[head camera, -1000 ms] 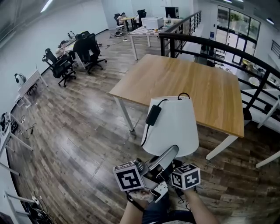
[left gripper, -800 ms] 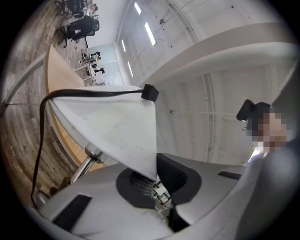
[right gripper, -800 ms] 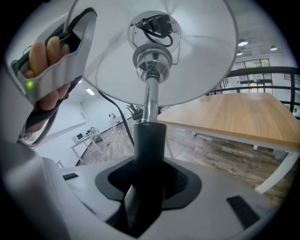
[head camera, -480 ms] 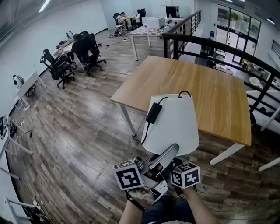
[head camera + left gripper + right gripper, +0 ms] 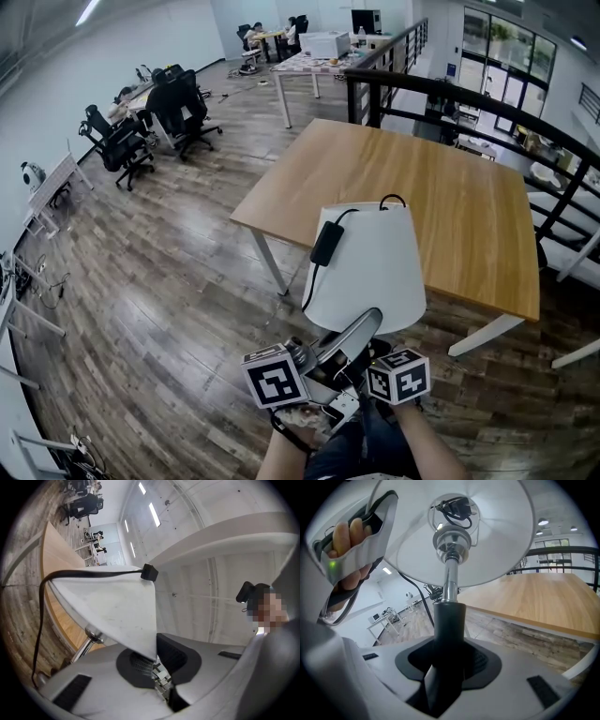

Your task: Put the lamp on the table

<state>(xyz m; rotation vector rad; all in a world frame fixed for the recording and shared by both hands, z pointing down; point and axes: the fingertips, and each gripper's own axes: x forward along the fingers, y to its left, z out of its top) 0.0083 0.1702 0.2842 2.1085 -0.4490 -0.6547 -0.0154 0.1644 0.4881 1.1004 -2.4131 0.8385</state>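
Two grippers on my lamp (image 5: 370,267): left gripper (image 5: 154,663) pinches shade (image 5: 108,606), right gripper (image 5: 449,634) clamps stem (image 5: 448,578); loose cord (image 5: 93,573) may snag tabletop (image 5: 422,187) at 12 o'clock.

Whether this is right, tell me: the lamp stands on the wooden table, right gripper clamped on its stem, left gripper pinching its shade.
Wrong: the head view shows the lamp held in the air before the wooden table, not standing on it. The right gripper does clamp its stem, the left gripper its shade.
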